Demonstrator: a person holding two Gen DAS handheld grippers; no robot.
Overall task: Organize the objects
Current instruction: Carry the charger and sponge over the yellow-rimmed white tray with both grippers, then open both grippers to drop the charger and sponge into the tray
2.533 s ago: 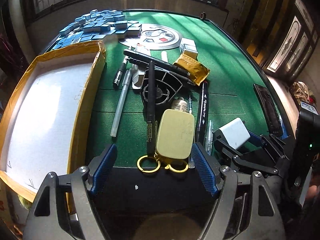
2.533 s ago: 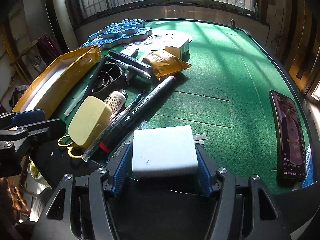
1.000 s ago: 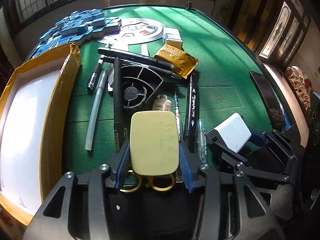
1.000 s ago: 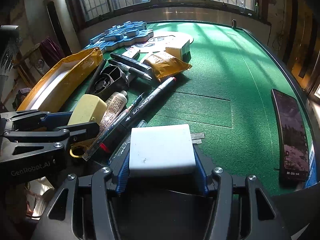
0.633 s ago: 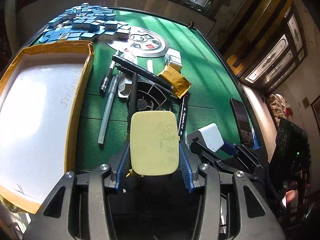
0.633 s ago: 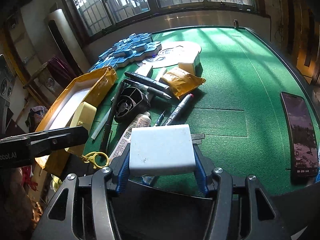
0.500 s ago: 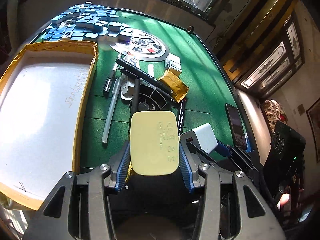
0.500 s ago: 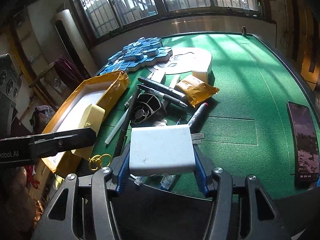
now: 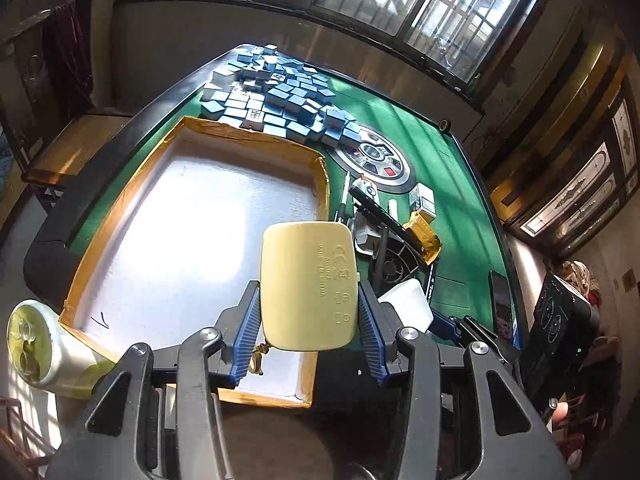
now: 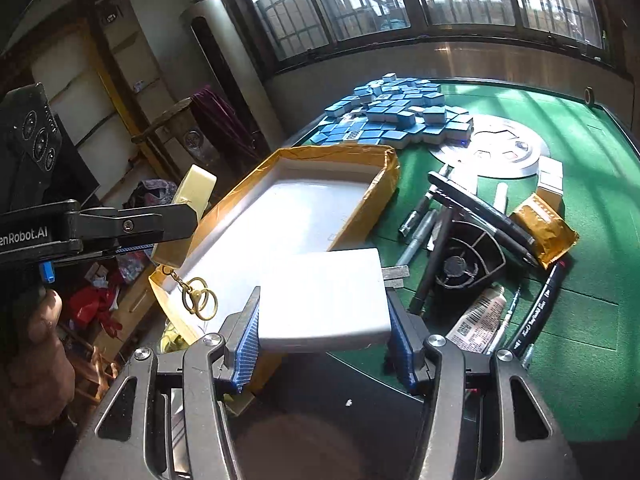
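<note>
Your left gripper (image 9: 308,322) — dark grey metal linkage arms, round silver screws at the pivots, ribbed blue pads (image 9: 246,334). Your right gripper (image 10: 324,336) — same build; beside it, the left unit's black arm carries white "enRobot.AI" lettering. Bare-skinned hand (image 10: 34,344) behind that lettering.

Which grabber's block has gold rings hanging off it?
The pale yellow block in the left gripper. The right gripper holds a plain white block.

— What do I have here, counted?

— I count one tray (image 9: 120,216), one yellow case (image 9: 308,284), one white block (image 10: 324,292), one phone (image 9: 502,304), one fan (image 10: 464,264).

— And the blue tiles (image 9: 280,100)?

— Too many for me to count; pens overlap too.
</note>
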